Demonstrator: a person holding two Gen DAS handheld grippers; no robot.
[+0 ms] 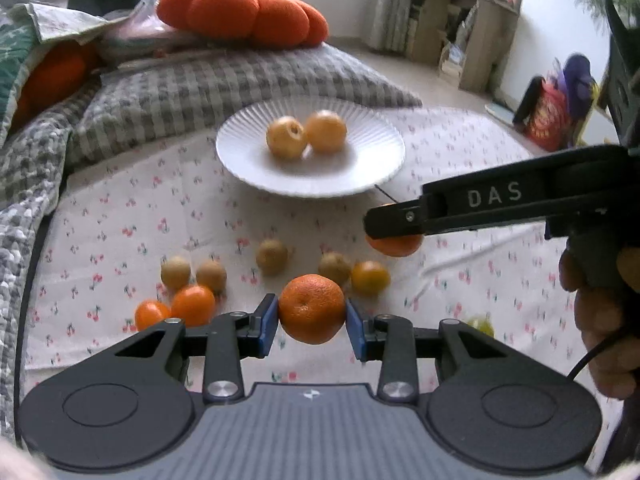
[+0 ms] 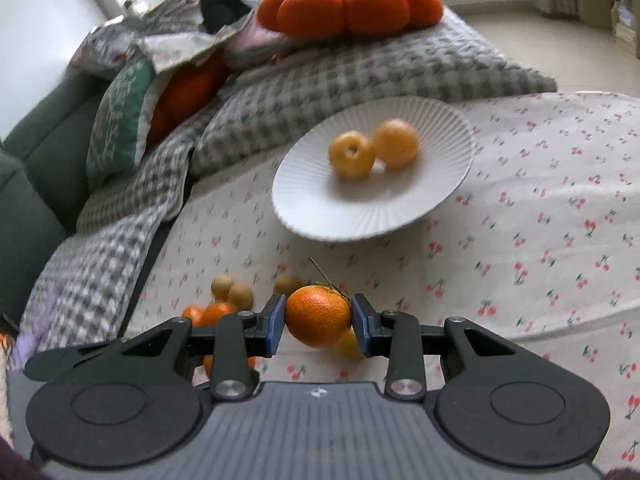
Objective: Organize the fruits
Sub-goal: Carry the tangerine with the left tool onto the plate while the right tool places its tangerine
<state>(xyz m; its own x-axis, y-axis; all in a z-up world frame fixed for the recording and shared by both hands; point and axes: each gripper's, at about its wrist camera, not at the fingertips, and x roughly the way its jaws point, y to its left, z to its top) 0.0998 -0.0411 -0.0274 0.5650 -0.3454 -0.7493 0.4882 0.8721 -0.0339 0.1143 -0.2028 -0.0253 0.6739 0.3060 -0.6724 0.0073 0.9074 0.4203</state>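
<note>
Left gripper (image 1: 312, 316) is clamped on a mandarin (image 1: 311, 308), right gripper (image 2: 319, 320) pinches a stemmed tangerine (image 2: 318, 316). Both hang over the cherry-print cloth (image 2: 540, 240); white plate (image 1: 248, 160) at 12 o'clock.

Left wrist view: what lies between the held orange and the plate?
Two small brown fruits on the cloth, then bare cloth up to the plate.
</note>
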